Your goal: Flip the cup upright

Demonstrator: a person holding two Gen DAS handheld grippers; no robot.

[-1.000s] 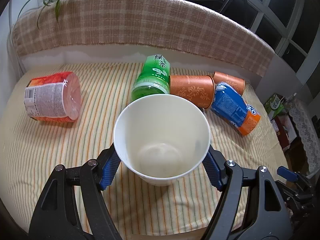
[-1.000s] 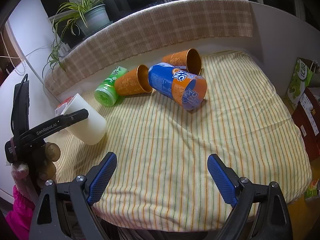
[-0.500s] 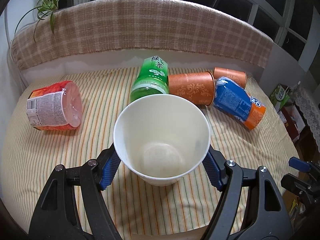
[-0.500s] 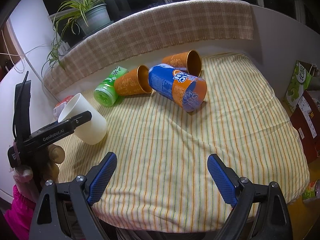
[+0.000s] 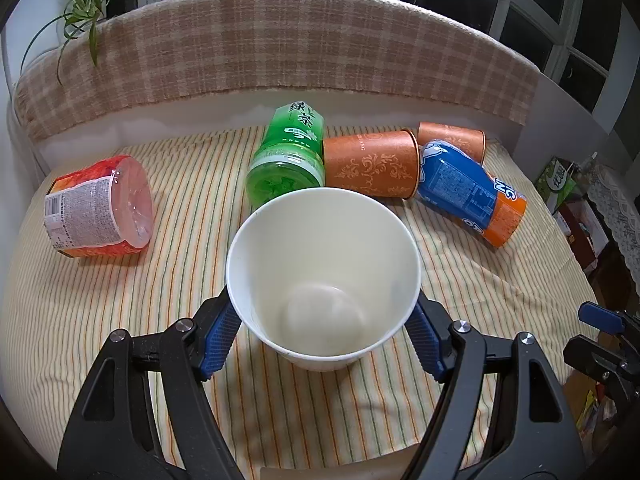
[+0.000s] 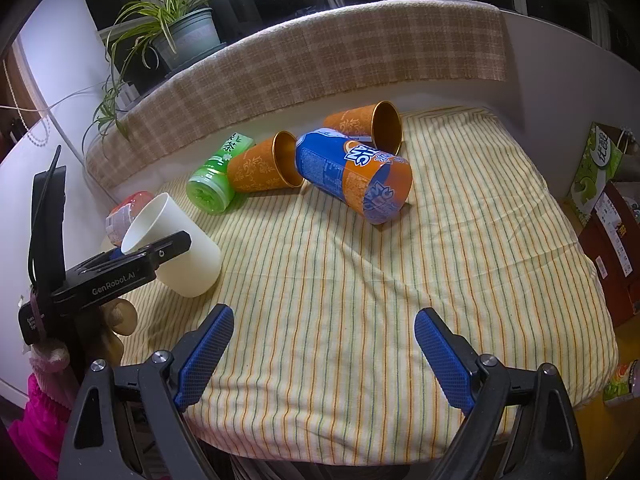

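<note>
My left gripper (image 5: 323, 336) is shut on a white cup (image 5: 323, 276), its blue pads pressed on both sides of the wall. The cup's open mouth faces my left camera and its inside is empty. In the right wrist view the white cup (image 6: 180, 248) is tilted, mouth up and to the left, its base low over the striped cloth (image 6: 360, 288), with the left gripper (image 6: 152, 252) clamped near its rim. My right gripper (image 6: 320, 344) is open and empty above the cloth's near edge.
Lying on their sides at the back: a green tea cup (image 5: 290, 160), two orange patterned cups (image 5: 372, 164) (image 5: 452, 138), a blue-orange cup (image 5: 472, 196) and a red cup (image 5: 100, 208). A plaid-covered ledge (image 5: 280, 52) runs behind. Boxes (image 6: 600, 168) stand off the right edge.
The white cup has tipped further toward upright in my left gripper, its mouth rising. The right gripper has stayed in place, open.
</note>
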